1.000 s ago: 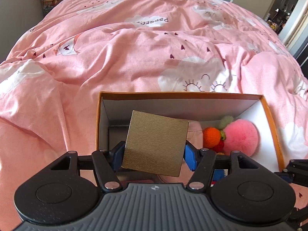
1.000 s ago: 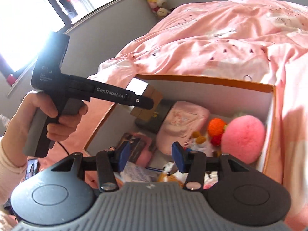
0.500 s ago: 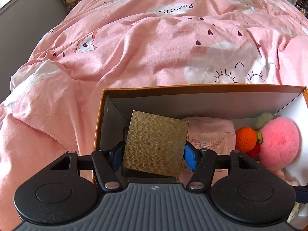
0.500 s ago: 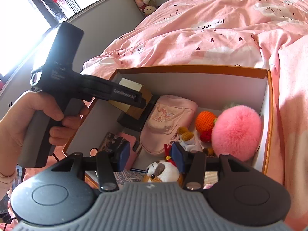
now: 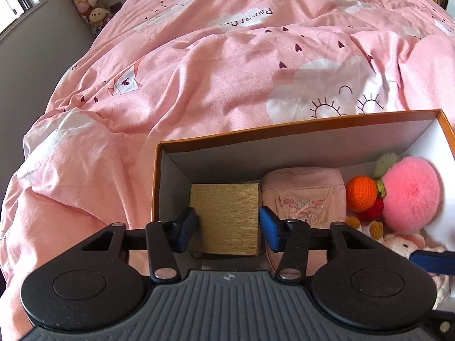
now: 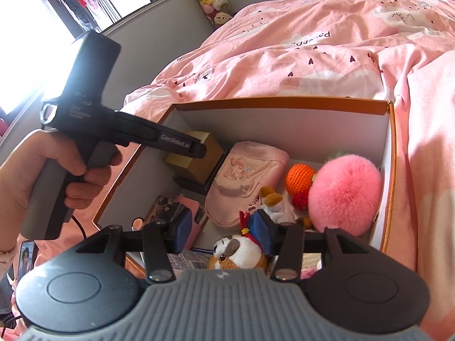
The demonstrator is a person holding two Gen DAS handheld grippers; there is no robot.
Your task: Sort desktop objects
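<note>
Left wrist view: gold box [image 5: 226,218] sits in the far-left corner of the orange-rimmed carton [image 5: 298,123], between the left gripper [image 5: 227,227] jaws, which are closing beside it. Right gripper [image 6: 224,231], jaws half open and empty, hovers over a plush toy [image 6: 239,251] on the pink bed [image 5: 199,71]

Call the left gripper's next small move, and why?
Probably ease the left gripper straight up out of the carton, once release is confirmed. The gold box looks seated level on a dark item in the corner beside the pink pouch. Jaws are closing with it between them; contact unclear.
</note>
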